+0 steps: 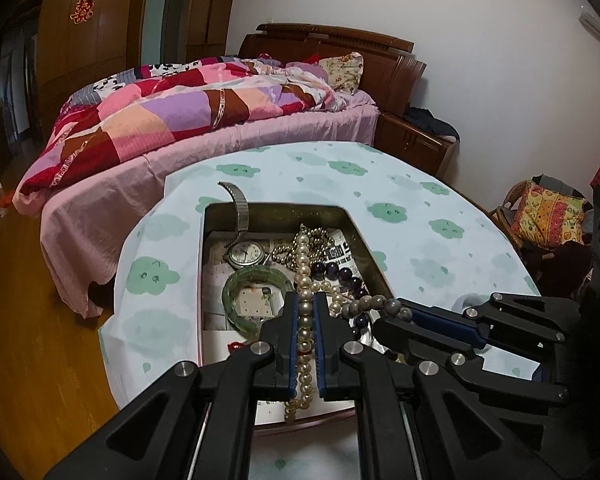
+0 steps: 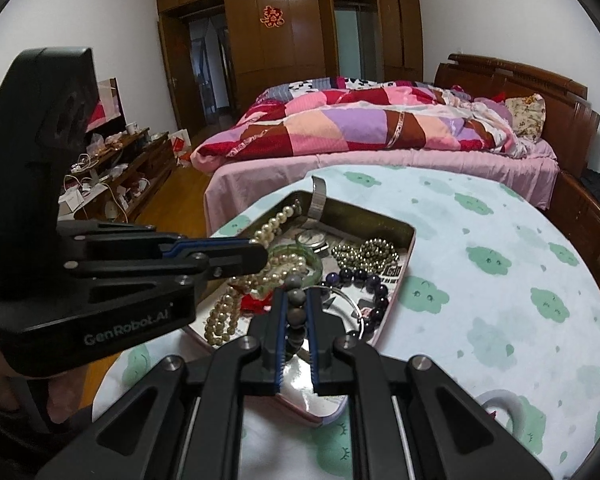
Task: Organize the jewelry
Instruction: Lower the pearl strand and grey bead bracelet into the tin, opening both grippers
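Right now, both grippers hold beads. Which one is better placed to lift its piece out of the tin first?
Probably right. The right gripper pinches the short grey bead bracelet, which looks free. The left gripper holds the pearl necklace, whose long strand trails over other jewelry in the tin.

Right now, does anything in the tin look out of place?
Yes. The watch lies in the tin, but its metal band sticks up over the far rim. The jewelry is heaped in a tangle.

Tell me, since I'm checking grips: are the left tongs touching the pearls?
Touching. The left wrist view shows the left tongs shut on the pearls, the strand pinched between both pads.
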`<state>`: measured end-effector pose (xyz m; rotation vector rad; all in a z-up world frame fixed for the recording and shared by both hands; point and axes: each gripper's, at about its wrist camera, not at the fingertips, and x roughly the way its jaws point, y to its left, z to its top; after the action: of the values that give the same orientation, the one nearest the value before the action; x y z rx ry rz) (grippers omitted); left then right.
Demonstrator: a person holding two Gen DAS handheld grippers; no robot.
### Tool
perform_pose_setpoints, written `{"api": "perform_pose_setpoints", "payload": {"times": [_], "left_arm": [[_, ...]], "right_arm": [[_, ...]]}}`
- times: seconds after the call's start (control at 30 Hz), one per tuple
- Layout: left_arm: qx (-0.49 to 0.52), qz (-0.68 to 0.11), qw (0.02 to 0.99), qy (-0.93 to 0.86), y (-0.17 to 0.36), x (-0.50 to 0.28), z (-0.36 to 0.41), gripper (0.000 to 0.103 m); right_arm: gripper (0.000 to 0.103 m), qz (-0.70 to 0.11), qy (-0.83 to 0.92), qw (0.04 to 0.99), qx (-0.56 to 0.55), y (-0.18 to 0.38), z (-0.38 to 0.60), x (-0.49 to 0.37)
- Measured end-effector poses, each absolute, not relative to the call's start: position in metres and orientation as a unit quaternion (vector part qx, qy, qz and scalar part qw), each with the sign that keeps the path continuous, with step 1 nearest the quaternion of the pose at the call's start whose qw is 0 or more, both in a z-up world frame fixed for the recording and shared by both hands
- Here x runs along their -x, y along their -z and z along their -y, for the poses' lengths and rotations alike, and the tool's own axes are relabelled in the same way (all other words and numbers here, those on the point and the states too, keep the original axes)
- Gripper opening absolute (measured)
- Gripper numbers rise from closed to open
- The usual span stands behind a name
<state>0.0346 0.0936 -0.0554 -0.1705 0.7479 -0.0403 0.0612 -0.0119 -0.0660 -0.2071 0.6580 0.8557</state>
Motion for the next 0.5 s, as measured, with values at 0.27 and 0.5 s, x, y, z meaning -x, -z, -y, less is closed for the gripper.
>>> {"api": "perform_pose_setpoints", "payload": {"times": [0.27, 0.5], "left_arm": [[0.085, -0.382, 0.92, 0.014, 0.067, -0.039, -0.096, 0.006], [0.086, -0.389, 0.917, 0.009, 0.073, -0.04, -0.098, 0.006]], "right_arm": [[0.012, -0.326, -0.401, 0.85, 0.101, 0.073, 0.011, -0.064], [0.012, -0.337, -0.397, 0.847, 0.104, 0.08, 0.01, -0.066]]}}
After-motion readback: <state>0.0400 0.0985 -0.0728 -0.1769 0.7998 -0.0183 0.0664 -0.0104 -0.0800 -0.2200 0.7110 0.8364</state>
